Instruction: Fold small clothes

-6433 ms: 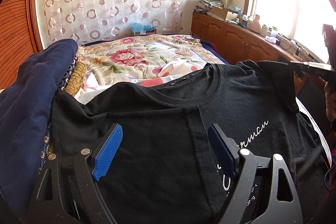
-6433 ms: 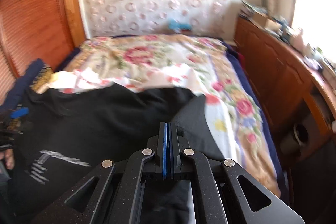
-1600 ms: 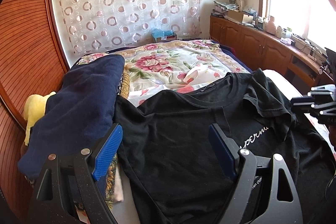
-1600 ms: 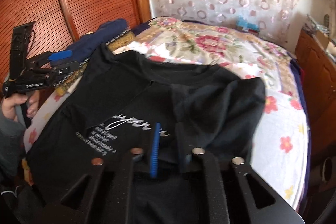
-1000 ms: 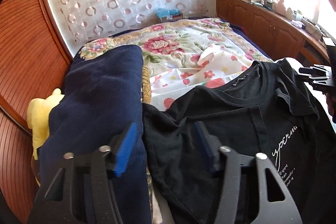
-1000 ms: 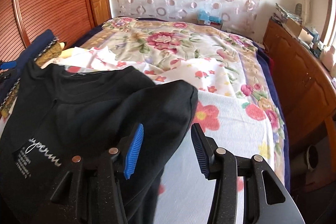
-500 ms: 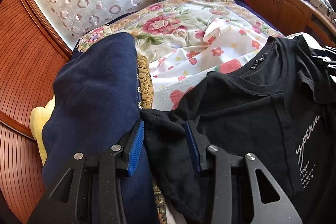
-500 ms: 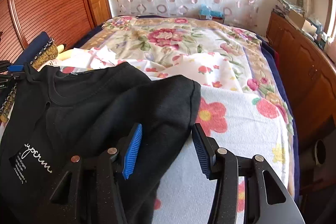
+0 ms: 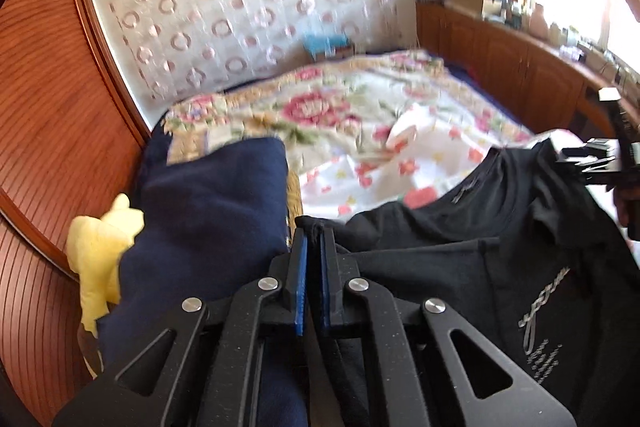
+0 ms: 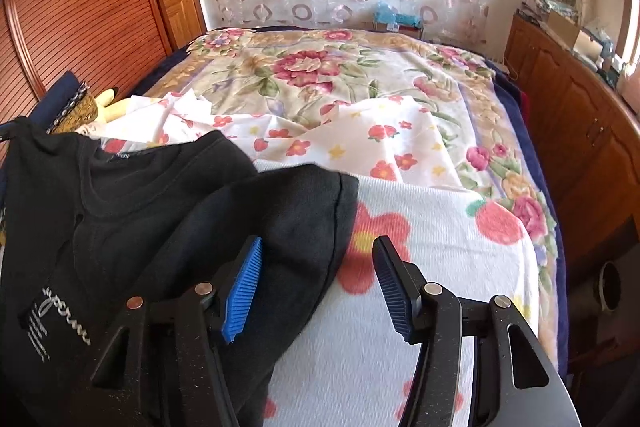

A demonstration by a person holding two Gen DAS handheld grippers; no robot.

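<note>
While the black T-shirt (image 9: 460,267) lies spread on the floral bedspread (image 10: 400,99), the left gripper (image 9: 312,255), open a moment ago, has pinched its sleeve edge beside the navy garment (image 9: 208,211). With the right gripper (image 10: 316,267) opening over the other sleeve, ungripped, the fold looks barely started

Motion-blurred throughout the left wrist view: curtain (image 9: 256,11), floral bedspread (image 9: 332,107). Black T-shirt (image 9: 460,267) cut off at 4 o'clock, white lettering (image 9: 540,339) unreadable. Countertop clutter (image 10: 576,27) at 2 o'clock too small to identify. Yellow soft thing (image 9: 100,259) half hidden behind navy bundle (image 9: 208,227).
</note>
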